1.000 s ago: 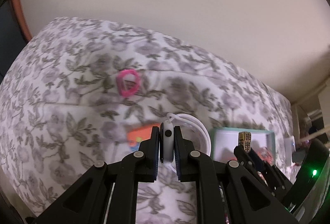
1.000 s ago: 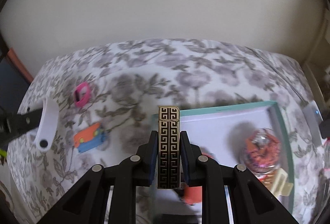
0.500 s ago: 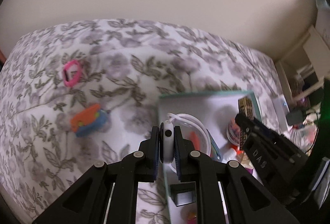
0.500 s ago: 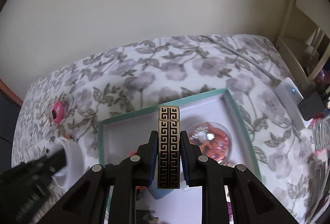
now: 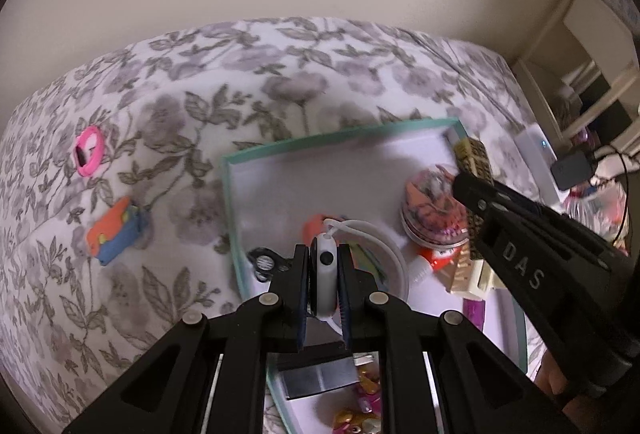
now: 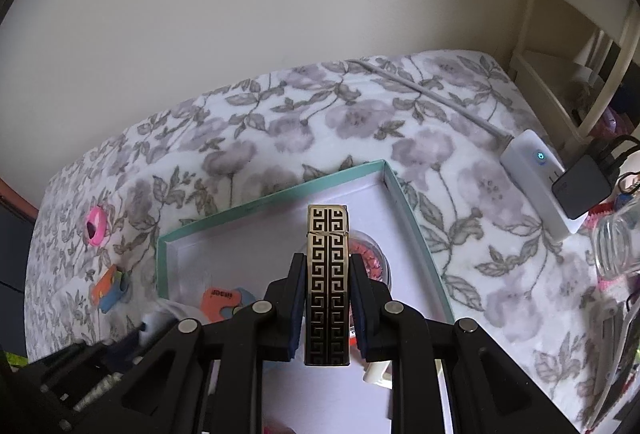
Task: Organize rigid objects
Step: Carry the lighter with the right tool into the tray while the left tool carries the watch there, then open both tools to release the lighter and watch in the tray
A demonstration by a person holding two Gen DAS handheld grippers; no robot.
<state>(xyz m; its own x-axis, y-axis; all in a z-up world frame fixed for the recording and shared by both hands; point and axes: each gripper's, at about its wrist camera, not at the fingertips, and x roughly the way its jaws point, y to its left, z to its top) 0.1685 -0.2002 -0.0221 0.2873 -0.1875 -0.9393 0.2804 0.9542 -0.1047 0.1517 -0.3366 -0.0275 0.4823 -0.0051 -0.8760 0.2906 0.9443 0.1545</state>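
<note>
A: Jaws of left gripper [image 5: 325, 266] clamped on white loop-corded gadget [image 5: 326, 280]; right gripper [image 6: 329, 276] clamped on gold-black patterned bar [image 6: 327, 274], upright.

B: Both above teal-rimmed box [image 6: 280, 199]?

A: Yes. Inside: clear round jar [image 5: 430, 210] of orange bits, orange tag [image 6: 222, 299], beige clip [image 5: 468, 272]. Pink ring [image 5: 89, 151] and orange-blue block [image 5: 114, 231] lie outside on floral bedspread [image 5: 172, 114].

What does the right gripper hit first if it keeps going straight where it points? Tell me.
Probably the clear round container of orange-pink bits inside the teal-rimmed box. It sits just beyond the gold-and-black patterned bar clamped in the right gripper; depth is unclear.
</note>
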